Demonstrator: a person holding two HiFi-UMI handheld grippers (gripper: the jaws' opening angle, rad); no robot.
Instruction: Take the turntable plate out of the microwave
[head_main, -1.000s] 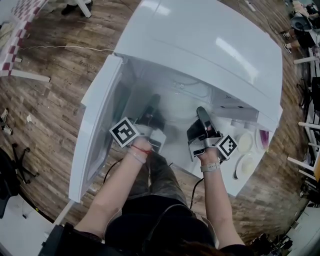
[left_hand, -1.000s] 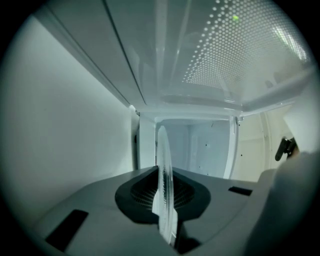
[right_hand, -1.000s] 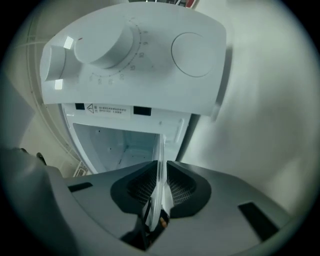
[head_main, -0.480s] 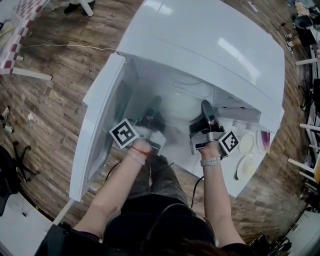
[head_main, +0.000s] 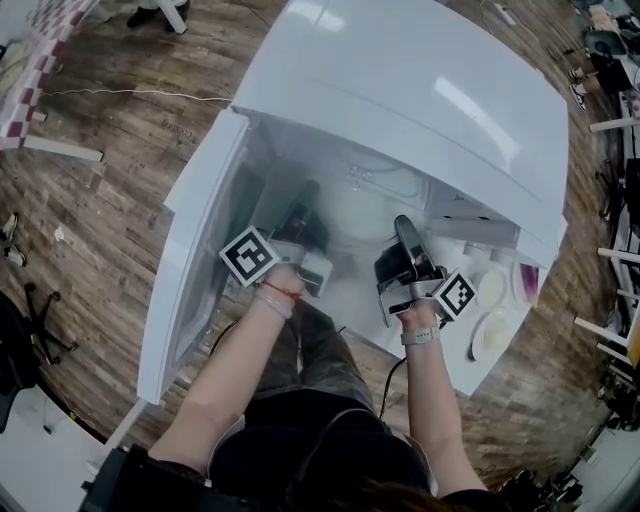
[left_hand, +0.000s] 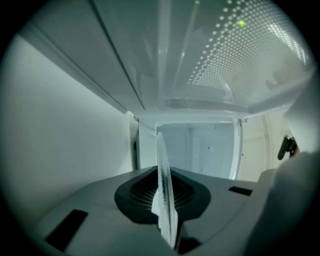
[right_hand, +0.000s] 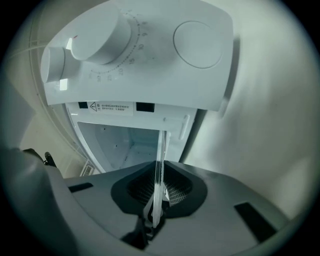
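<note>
Head view looks down on a white microwave (head_main: 420, 80) whose door (head_main: 195, 250) stands open at 9 o'clock. The plate (head_main: 365, 205), a pale glass disc, lies in the mouth of the cavity and is not yet out. Both claws reach in from 6 o'clock. The left claw (head_main: 306, 196) meets the plate's rim at about 9 o'clock, and the right claw (head_main: 401, 225) meets it at about 4 o'clock.

Left gripper view shows the rim edge-on, a thin clear sheet running between the ribbed pads, with the jaws narrowed onto it in a grip. Right gripper view shows much the same. The glass edge sits between the pads, and the jaws are narrow, having just been closing on it. The panel (right_hand: 150, 55) with its knobs (right_hand: 102, 37) fills 12 o'clock beyond them. No view shows whether the plate has come off the cavity floor.

The plate is probably stiff, fairly heavy for its thickness, smooth enough to slide in the pads, and sure to chip or shatter if dropped or knocked. The rim is the only place to take hold, and two grips on roughly opposite sides look right. The pads bite only a narrow strip, so both claws need to pull evenly and keep the disc level. Otherwise it could tilt, twist out of one claw, or clip the cavity frame or the door on its way out.
</note>
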